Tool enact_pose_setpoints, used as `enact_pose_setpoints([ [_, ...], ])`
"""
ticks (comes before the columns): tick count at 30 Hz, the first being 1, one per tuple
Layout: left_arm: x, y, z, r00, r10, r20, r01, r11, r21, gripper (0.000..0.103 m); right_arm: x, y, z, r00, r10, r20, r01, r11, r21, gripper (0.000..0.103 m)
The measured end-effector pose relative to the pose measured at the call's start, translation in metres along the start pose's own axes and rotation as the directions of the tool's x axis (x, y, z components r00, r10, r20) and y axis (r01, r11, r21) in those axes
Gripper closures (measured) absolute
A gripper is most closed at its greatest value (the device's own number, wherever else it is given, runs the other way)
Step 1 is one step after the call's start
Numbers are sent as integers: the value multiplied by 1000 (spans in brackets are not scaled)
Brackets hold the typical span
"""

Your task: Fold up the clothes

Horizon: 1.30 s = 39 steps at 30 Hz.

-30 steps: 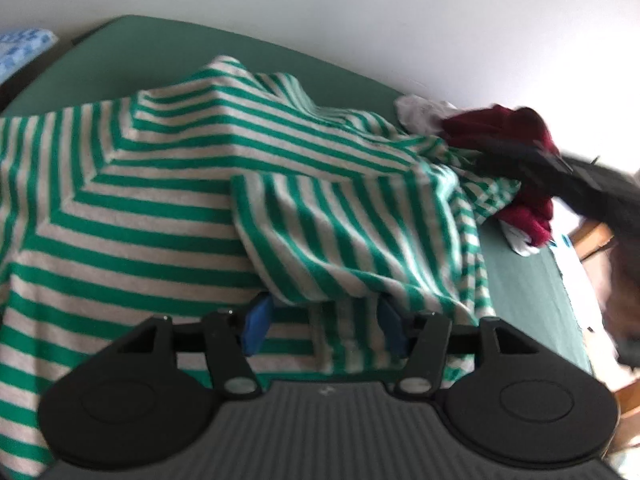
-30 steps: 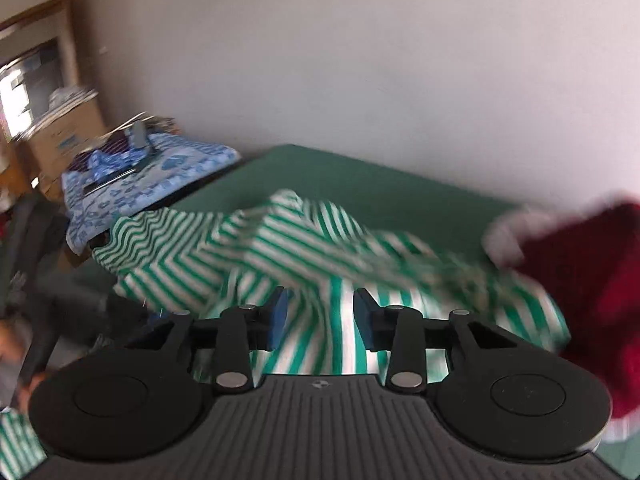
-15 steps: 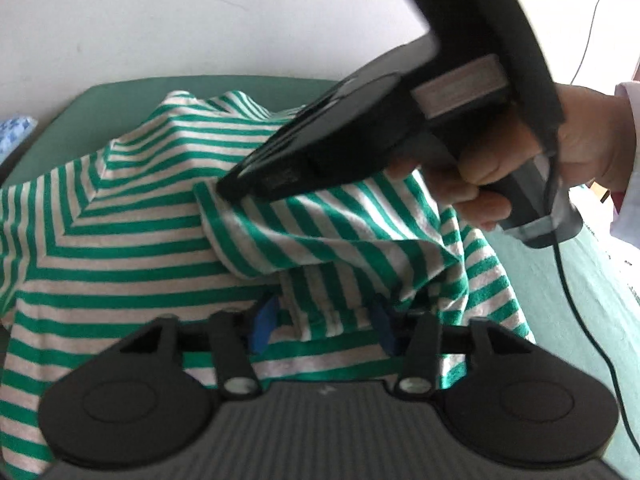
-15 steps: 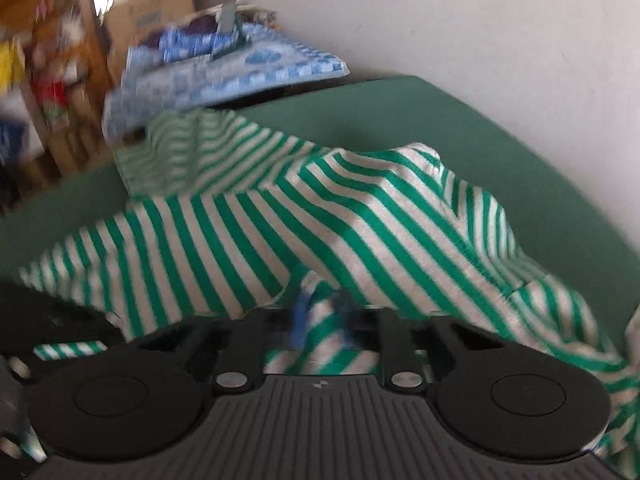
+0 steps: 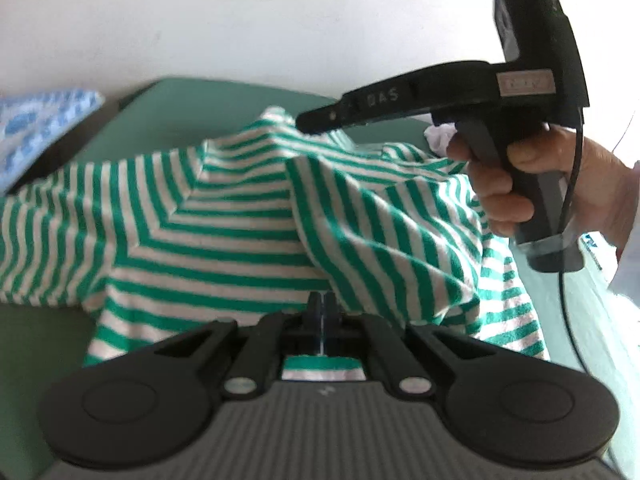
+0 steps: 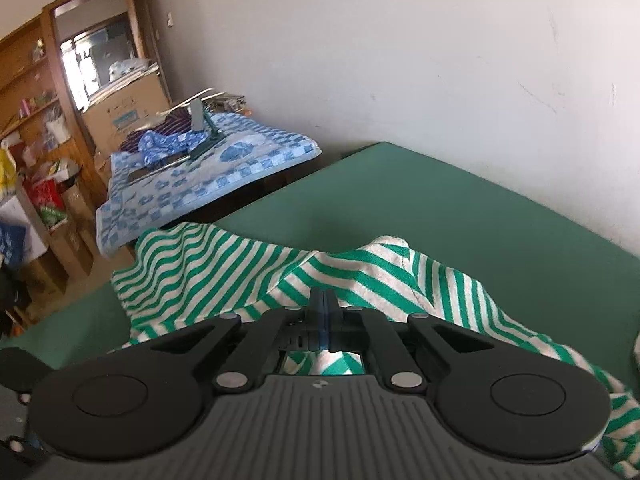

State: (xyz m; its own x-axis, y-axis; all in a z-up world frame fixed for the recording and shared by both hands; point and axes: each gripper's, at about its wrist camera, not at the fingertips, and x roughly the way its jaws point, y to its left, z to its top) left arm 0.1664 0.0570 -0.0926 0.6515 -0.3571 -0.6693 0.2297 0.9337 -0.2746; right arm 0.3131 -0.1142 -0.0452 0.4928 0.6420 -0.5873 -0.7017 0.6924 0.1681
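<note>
A green-and-white striped shirt [image 5: 224, 232] lies rumpled on the green table [image 5: 168, 116]. My left gripper [image 5: 322, 300] is shut, its pads pinching a fold at the shirt's near edge. In the left wrist view the other gripper's black body reaches in from the right, held by a hand [image 5: 532, 184], its tip down on the shirt's far ridge. In the right wrist view the striped shirt [image 6: 240, 272] bunches up around my right gripper [image 6: 323, 298], which is shut on a raised fold of the cloth. The table [image 6: 440, 216] runs back to the white wall.
A white garment [image 5: 438, 136] peeks out at the table's far right. A blue patterned cover [image 6: 208, 172] lies over furniture to the left of the table, with wooden shelves [image 6: 36, 128] and boxes behind it. A white wall stands close behind the table.
Both grippers have gone from open to shut on the striped shirt. The right gripper swung in from the red clothes at the right to the shirt's far fold, which now stands lifted.
</note>
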Motion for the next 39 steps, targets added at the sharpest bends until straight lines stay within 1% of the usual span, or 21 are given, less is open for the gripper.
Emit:
enact_pose_setpoints([
  [3,11,0,-3,997,-68,-42,65,996,-66,102,2,-1,-3,1000,-9,4,9,1000,11,102],
  [4,14,-1,-4,995,-87,-56,83,994,-72,97,2,0,-4,1000,-16,-5,16,1000,5,99],
  [6,17,-9,-8,993,-97,-61,94,994,-60,90,2,1,-7,999,-29,-24,28,1000,-9,86],
  [7,18,-15,-8,994,-98,-58,95,994,-51,79,2,2,-8,999,-35,-33,35,999,-16,68],
  [8,20,-20,-9,995,-81,-53,80,996,-28,75,3,3,-9,998,-42,-42,41,999,-23,55],
  [10,23,-33,-11,999,-37,-40,38,999,30,77,11,6,-14,996,-60,-59,57,997,-59,59],
  [11,24,-37,-11,999,-22,-38,23,998,50,79,16,7,-17,995,-62,-76,57,996,-67,77],
  [12,25,-38,-10,999,-13,-43,15,998,59,95,17,7,-19,995,-64,-76,58,995,-76,94],
  [13,25,-35,-9,999,-17,-49,19,999,44,100,18,8,-21,995,-66,-76,60,995,-84,99],
  [14,24,-32,-9,998,-22,-54,24,999,28,101,18,8,-22,995,-68,-75,61,994,-92,99],
  [16,16,-23,-7,999,3,-33,-3,1000,3,101,5,5,-17,999,-40,-17,38,997,-62,99],
  [19,2,-9,-4,997,75,-2,-75,997,-13,101,-14,-6,-7,998,3,67,-4,1000,17,99],
  [21,-6,-1,-2,994,105,7,-105,994,-25,101,-15,-13,-3,996,0,88,-5,999,54,99],
  [25,-2,5,-9,993,111,-35,-112,993,-23,100,8,-21,-13,998,-17,54,11,993,114,97],
  [28,-5,0,-16,990,138,-32,-138,990,25,97,27,-22,-27,995,-100,-7,100,989,113,87],
  [30,-11,0,-13,988,151,-39,-149,988,40,92,11,-27,-30,995,-93,31,86,981,175,87],
  [33,-26,3,-7,984,177,4,-177,984,33,94,-51,-37,-32,982,-99,158,57,967,249,83],
  [34,-32,4,-4,983,180,23,-181,983,24,96,-67,-37,-34,980,-121,160,82,968,236,83],
  [36,-41,-1,2,992,112,64,-112,994,-9,94,-88,-43,-45,982,-139,129,105,965,242,83],
  [38,-33,-11,9,997,17,69,-17,1000,-7,80,-100,-54,-61,990,-129,64,106,954,279,84],
  [39,-23,-18,10,999,4,50,-4,1000,4,71,-105,-59,-68,992,-123,32,108,948,298,84],
])
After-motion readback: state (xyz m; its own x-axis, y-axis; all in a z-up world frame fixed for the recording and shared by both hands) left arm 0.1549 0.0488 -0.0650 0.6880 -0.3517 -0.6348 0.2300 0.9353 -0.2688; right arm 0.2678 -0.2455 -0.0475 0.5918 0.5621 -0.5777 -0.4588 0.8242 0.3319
